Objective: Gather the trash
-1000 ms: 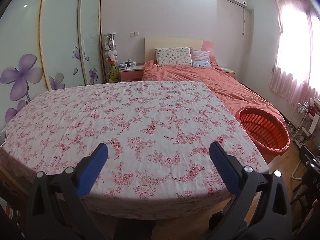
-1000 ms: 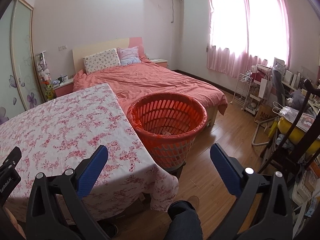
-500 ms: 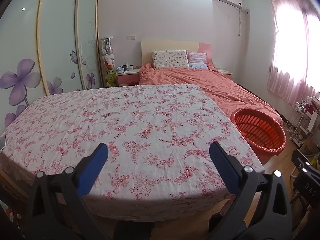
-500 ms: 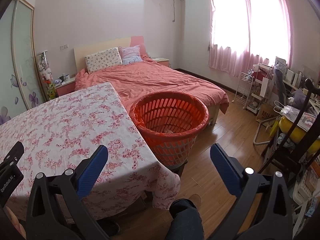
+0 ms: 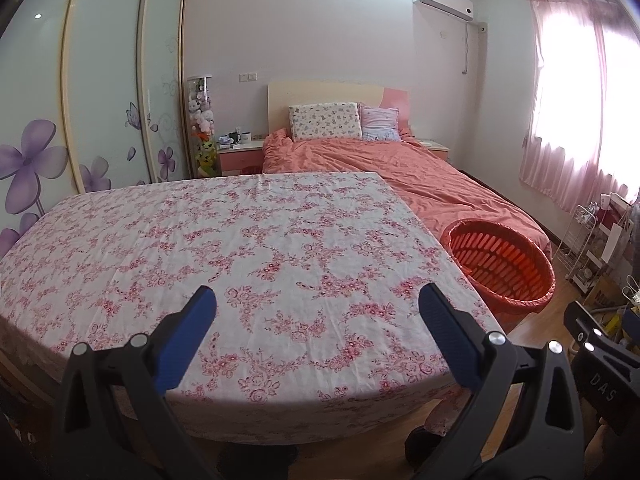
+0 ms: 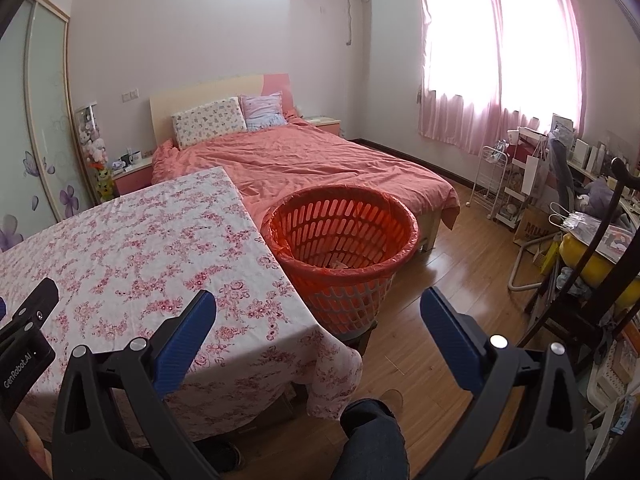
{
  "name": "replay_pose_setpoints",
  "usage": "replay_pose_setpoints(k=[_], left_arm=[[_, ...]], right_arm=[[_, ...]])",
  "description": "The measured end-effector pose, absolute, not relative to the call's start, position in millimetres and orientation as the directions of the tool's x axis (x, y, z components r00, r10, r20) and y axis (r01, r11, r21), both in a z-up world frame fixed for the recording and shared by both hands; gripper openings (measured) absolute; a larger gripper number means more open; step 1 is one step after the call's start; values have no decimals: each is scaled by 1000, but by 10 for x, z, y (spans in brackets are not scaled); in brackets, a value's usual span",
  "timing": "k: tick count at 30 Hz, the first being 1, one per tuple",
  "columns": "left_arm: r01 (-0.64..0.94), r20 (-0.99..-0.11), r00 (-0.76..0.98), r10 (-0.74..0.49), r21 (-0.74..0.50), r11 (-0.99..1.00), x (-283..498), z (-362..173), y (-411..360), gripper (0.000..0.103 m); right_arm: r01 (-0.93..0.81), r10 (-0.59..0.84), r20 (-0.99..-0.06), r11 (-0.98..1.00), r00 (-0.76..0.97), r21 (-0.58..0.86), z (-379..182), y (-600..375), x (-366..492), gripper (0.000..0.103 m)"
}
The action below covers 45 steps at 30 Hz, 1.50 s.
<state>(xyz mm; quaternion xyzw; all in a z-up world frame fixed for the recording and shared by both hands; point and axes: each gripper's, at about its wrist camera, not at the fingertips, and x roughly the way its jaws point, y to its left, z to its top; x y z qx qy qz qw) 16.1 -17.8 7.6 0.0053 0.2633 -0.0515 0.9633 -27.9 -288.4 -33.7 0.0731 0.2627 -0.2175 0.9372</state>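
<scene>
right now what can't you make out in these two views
- Basket contents: right wrist view shows only a pale scrap at the bottom; too small to identify, and the near wall hides the rest.
- Basket in left wrist view: the table edge cuts off its near side.
- Nightstand items: too small.

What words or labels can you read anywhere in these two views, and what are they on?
"GenRobot.AI": on the black body of the left claw, seen from the right wrist.
"DAS": on the black body of the right claw, seen from the left wrist; it may be cut off.
"MU": on a cardboard box by the rack; the rest is hidden.
The items on the nightstand are too small to read.
</scene>
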Motion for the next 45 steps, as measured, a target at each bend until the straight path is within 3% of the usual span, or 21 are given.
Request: replay_pose_setpoints(k=[45], left_arm=[[103, -500, 861, -93, -8, 995, 185, 105, -218, 99]], right_arm=[[450, -374, -515, 893, 771, 25, -299, -2933, -265, 101]])
